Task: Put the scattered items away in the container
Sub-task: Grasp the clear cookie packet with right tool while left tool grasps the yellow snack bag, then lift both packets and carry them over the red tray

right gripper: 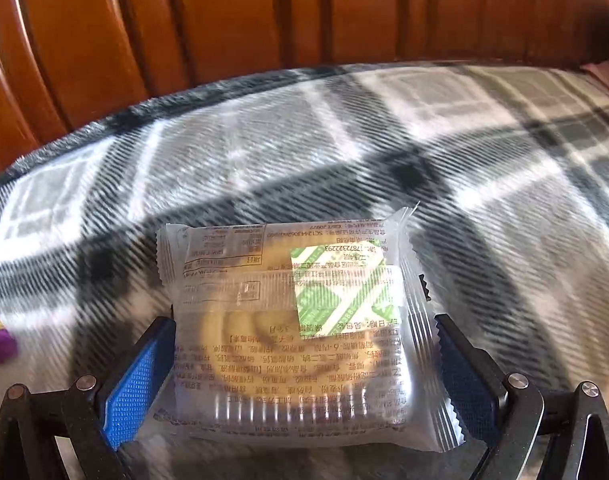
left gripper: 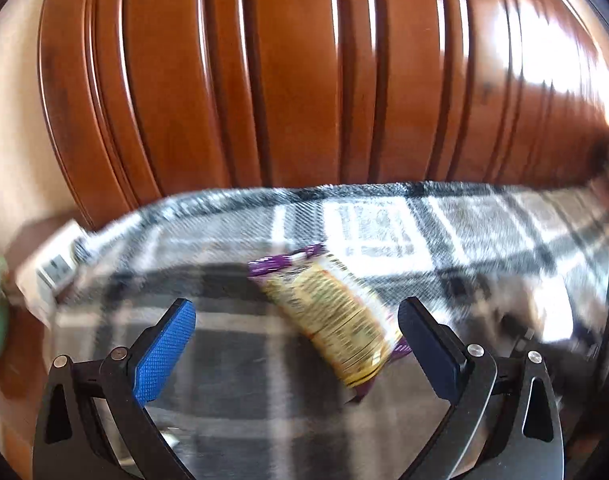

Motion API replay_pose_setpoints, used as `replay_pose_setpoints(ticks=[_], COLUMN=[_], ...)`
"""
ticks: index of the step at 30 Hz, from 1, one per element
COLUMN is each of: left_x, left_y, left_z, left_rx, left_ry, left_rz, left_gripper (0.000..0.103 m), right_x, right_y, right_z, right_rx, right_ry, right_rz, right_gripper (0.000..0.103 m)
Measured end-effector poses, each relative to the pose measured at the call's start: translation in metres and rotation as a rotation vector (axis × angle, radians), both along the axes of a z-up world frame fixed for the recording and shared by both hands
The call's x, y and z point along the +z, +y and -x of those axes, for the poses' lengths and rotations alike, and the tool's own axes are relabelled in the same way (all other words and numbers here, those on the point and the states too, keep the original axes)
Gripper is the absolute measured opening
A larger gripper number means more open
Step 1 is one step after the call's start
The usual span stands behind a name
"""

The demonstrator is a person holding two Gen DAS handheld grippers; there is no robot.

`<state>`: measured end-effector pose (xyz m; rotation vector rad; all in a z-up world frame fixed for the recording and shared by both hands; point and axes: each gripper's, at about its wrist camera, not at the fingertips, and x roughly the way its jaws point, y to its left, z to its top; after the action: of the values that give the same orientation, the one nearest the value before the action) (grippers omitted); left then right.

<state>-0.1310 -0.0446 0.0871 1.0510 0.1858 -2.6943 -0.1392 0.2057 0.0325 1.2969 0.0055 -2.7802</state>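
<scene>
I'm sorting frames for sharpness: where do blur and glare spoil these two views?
Left wrist view: motion blur smears the purple-and-yellow snack packet and plaid blanket; sun glare whitens the wooden headboard. Right wrist view: the clear pastry packet in the right gripper is fairly sharp with readable print, while the blanket behind it streaks.

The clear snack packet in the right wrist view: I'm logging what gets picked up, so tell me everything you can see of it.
The clear snack packet is a frosted, translucent plastic wrapper with crimped, serrated end seals and dark printed text. Round, pale-brown baked pieces show through it, beside a green-and-white sachet. It lies flat and level between the right gripper's blue pads, which press on its two sides, held above the plaid blanket.
</scene>
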Motion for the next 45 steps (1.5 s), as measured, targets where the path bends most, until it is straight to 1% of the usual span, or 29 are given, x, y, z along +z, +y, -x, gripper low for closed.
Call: replay_pose_setpoints(ticks=[1,2,3,4,5,6,7,8,10,11,13,22,26,27,28,29,30,31,34,38,39,41,43,45], left_x=[-0.007,-0.019,-0.036,-0.049,-0.051,-0.051,-0.053,-0.054,-0.053,-0.052,-0.051,-0.048,-0.045,-0.044,-0.041,-0.038,-0.035,-0.034,-0.033,-0.034,-0.034,-0.033,-0.031,-0.029], left_y=[0.000,-0.001,-0.001,0.005,0.020,0.032,0.038,0.038,0.030,0.028,0.032,0.046,0.048,0.049,0.048,0.051,0.052,0.052,0.052,0.059,0.062,0.066,0.060,0.047], left_z=[0.010,0.021,0.034,0.049,0.058,0.063,0.066,0.067,0.062,0.059,0.058,0.058,0.054,0.051,0.047,0.042,0.035,0.029,0.023,0.024,0.025,0.025,0.021,0.015], left_rx=[0.042,0.112,0.189,0.238,0.265,0.287,0.302,0.304,0.295,0.290,0.287,0.285,0.271,0.272,0.279,0.287,0.286,0.259,0.222,0.214,0.214,0.213,0.207,0.180], left_ry=[-0.001,-0.012,-0.057,-0.123,-0.157,-0.170,-0.176,-0.177,-0.152,-0.136,-0.135,-0.145,-0.128,-0.121,-0.109,-0.094,-0.077,-0.061,-0.045,-0.051,-0.054,-0.053,-0.039,-0.016], left_rz=[-0.033,-0.052,-0.047,0.017,0.128,0.195,0.222,0.211,0.132,0.107,0.109,0.124,0.110,0.116,0.130,0.143,0.140,0.109,0.066,0.073,0.078,0.077,0.057,0.018], left_gripper=[0.103,0.103,0.103,0.103,0.103,0.103,0.103,0.103,0.103,0.103,0.103,0.103,0.101,0.091,0.069,0.054,0.048,0.048,0.048,0.049,0.049,0.049,0.049,0.049], right_x=[-0.001,-0.002,-0.003,-0.004,-0.004,-0.005,-0.005,-0.006,-0.007,-0.008,-0.009,-0.017,-0.018,-0.018,-0.015,-0.013,-0.013,-0.012,-0.010,-0.005,0.003,0.008,0.009,0.012], right_y=[-0.003,-0.005,-0.006,-0.006,-0.005,-0.004,0.000,0.001,0.004,0.005,0.008,0.010,0.008,0.006,-0.002,-0.006,-0.007,-0.007,-0.008,-0.006,0.000,0.005,0.001,-0.004], right_z=[0.001,0.003,0.004,0.005,0.006,0.005,0.001,0.000,0.001,0.002,0.001,0.007,0.009,0.008,-0.001,-0.007,-0.010,-0.014,-0.018,-0.020,-0.019,-0.022,-0.027,-0.035], right_rx=[-0.001,0.000,0.000,0.000,0.001,0.001,0.001,0.002,0.003,0.003,0.047,0.056,0.043,0.039,0.041,0.042,0.040,0.036,0.035,0.016,0.011,0.004,0.004,0.007], right_ry=[0.000,-0.001,0.001,0.003,0.003,0.002,0.003,0.004,0.005,0.006,0.006,-0.007,0.002,0.008,0.014,0.020,0.026,0.031,0.043,0.038,0.037,0.039,0.043,0.047], right_rz=[-0.020,-0.037,-0.046,-0.045,-0.037,-0.031,-0.031,-0.034,-0.034,-0.032,-0.032,-0.073,-0.107,-0.123,-0.129,-0.130,-0.136,-0.145,-0.171,-0.162,-0.161,-0.165,-0.173,-0.174], right_gripper=[0.101,0.102,0.102,0.102,0.102,0.102,0.102,0.102,0.102,0.102,0.103,0.103,0.102,0.101,0.098,0.093,0.090,0.090,0.088,0.088,0.088,0.088,0.088,0.087])
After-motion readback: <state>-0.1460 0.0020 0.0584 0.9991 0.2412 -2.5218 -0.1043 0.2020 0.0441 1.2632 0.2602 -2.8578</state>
